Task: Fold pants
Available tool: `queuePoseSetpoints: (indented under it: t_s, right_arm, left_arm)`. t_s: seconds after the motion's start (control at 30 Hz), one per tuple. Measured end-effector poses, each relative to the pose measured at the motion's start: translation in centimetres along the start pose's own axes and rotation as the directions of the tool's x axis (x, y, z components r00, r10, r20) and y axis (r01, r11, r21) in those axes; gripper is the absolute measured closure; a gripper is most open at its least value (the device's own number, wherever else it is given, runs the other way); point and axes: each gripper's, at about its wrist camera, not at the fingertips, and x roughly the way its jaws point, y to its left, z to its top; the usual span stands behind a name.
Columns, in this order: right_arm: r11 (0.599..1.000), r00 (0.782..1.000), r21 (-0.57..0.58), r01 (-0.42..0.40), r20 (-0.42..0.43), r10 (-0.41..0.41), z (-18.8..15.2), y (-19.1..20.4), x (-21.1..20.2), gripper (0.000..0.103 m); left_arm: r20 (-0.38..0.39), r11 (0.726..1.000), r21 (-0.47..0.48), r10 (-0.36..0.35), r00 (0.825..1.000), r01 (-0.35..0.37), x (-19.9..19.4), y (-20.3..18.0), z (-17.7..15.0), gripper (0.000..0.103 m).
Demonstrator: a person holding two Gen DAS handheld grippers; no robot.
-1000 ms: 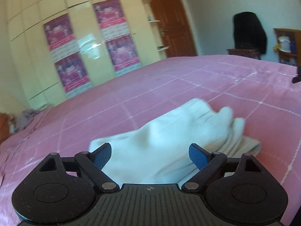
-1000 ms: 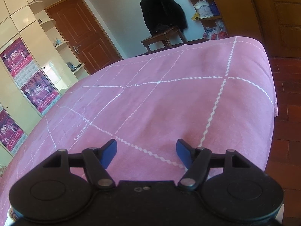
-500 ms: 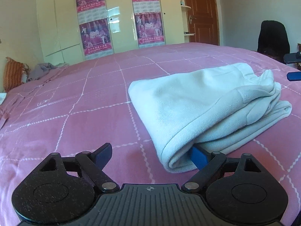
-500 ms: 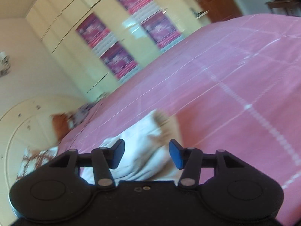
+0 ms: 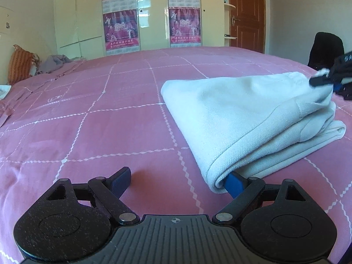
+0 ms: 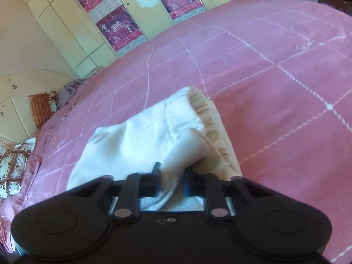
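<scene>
White pants [image 5: 242, 114] lie folded in layers on the pink bedspread [image 5: 110, 132]. My left gripper [image 5: 178, 177] stands open, low at the near corner of the pants. Its right finger [image 5: 234, 181] is tucked under the rolled fold, and its left finger rests over bare bedspread. In the right wrist view the pants [image 6: 132, 145] fill the middle. My right gripper [image 6: 171, 179] is closing on a bunched edge of the fabric, and cloth is pinched between its fingers. It also shows in the left wrist view as the right gripper [image 5: 327, 78] at the pants' far right end.
A cream wardrobe [image 5: 154, 15] with pink posters stands beyond the bed, with a brown door [image 5: 246, 15] to its right. A black garment hangs over a chair [image 5: 325, 46]. An orange pillow [image 5: 21, 63] and a grey cloth [image 5: 55, 62] lie at the bed's far left.
My right gripper swung from the bed's edge to the pants and narrowed onto the fabric. My left gripper sank to the pants' near corner, slid one finger under the fold, then held still.
</scene>
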Motion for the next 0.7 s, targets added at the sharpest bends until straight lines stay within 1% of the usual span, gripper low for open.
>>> queuePoseSetpoints:
  t_s: [0.03, 0.07, 0.1, 0.13, 0.17, 0.2, 0.27, 0.3, 0.33, 0.37, 0.4, 0.43, 0.47, 0.5, 0.53, 0.6, 0.7]
  right_arm:
    - [0.998, 0.996, 0.001, -0.068, 0.062, 0.067, 0.2, 0.2, -1.3, 0.086]
    - [0.995, 0.988, -0.021, -0.101, 0.116, 0.103, 0.4, 0.7, -2.8, 0.086]
    - [0.991, 0.981, -0.036, -0.125, 0.148, 0.129, 0.6, 1.0, -4.0, 0.086]
    - [0.990, 0.977, -0.040, -0.133, 0.161, 0.138, 0.7, 1.0, -4.7, 0.086]
    - [0.992, 0.979, -0.037, -0.120, 0.161, 0.125, 0.5, 0.8, -5.1, 0.086]
    - [0.996, 0.985, -0.030, -0.089, 0.147, 0.092, 0.1, 0.3, -4.9, 0.086]
    - [1.000, 0.999, 0.029, -0.011, 0.050, 0.009, -1.1, -1.6, -2.7, 0.085]
    - [0.997, 1.000, 0.075, 0.003, -0.015, -0.002, -1.8, -2.7, -1.4, 0.084]
    - [0.994, 1.000, 0.103, -0.022, -0.003, 0.022, -2.2, -3.2, -1.6, 0.083]
    - [0.992, 0.999, 0.118, -0.040, 0.036, 0.036, -2.3, -3.4, -2.4, 0.073]
    - [0.990, 0.997, 0.132, -0.042, 0.066, 0.034, -2.5, -3.5, -3.2, 0.067]
    - [0.987, 0.996, 0.154, -0.047, 0.088, 0.034, -2.4, -3.7, -4.0, 0.055]
    - [0.983, 0.994, 0.172, -0.061, 0.102, 0.044, -2.5, -3.9, -4.5, 0.047]
    - [0.978, 0.993, 0.194, -0.075, 0.107, 0.055, -2.7, -4.4, -4.9, 0.046]
    - [0.974, 0.994, 0.211, -0.077, 0.093, 0.058, -2.6, -5.1, -4.9, 0.046]
    - [0.964, 0.996, 0.251, -0.083, 0.047, 0.073, -2.7, -5.8, -3.8, 0.047]
    - [0.949, 0.996, 0.301, -0.089, 0.030, 0.084, -2.5, -6.2, -2.1, 0.047]
  left_arm:
    - [0.012, 1.000, -0.002, 0.005, 1.000, -0.005, -0.2, 0.0, 0.0, 0.014]
    - [0.025, 1.000, -0.003, 0.010, 1.000, -0.009, -0.2, -0.1, 0.0, 0.014]
    - [0.035, 1.000, -0.011, 0.012, 0.999, -0.012, -0.3, -0.1, 0.0, 0.014]
    - [0.037, 1.000, -0.027, 0.009, 0.999, -0.008, -0.2, 0.0, 0.0, 0.014]
    - [0.026, 0.999, -0.052, 0.000, 1.000, 0.001, 0.0, 0.3, -0.1, 0.014]
    - [0.011, 0.997, -0.077, -0.010, 1.000, 0.011, 0.3, 0.5, -0.3, 0.014]
    - [-0.005, 0.994, -0.111, -0.023, 1.000, 0.022, 0.9, 1.0, -0.5, 0.014]
    - [-0.004, 0.994, -0.109, -0.023, 1.000, 0.023, 1.0, 1.0, -0.6, 0.014]
    - [-0.003, 0.994, -0.106, -0.020, 1.000, 0.019, 1.1, 1.0, -0.6, 0.014]
    - [-0.003, 0.995, -0.103, -0.017, 1.000, 0.016, 1.2, 1.0, -0.7, 0.014]
    - [-0.003, 0.995, -0.100, -0.015, 1.000, 0.015, 1.4, 1.0, -0.7, 0.014]
    - [-0.003, 0.995, -0.097, -0.014, 1.000, 0.014, 1.6, 0.9, -0.7, 0.014]
    - [-0.001, 0.995, -0.097, -0.013, 1.000, 0.013, 1.8, 0.9, -0.7, 0.014]
    - [0.000, 0.995, -0.098, -0.012, 1.000, 0.012, 1.9, 0.9, -0.7, 0.014]
    - [0.001, 0.995, -0.099, -0.011, 1.000, 0.011, 2.0, 0.9, -0.7, 0.014]
    - [0.001, 0.994, -0.111, -0.014, 1.000, 0.014, 2.2, 0.9, -0.7, 0.014]
    - [0.001, 0.993, -0.114, -0.013, 1.000, 0.013, 2.5, 0.9, -0.8, 0.014]
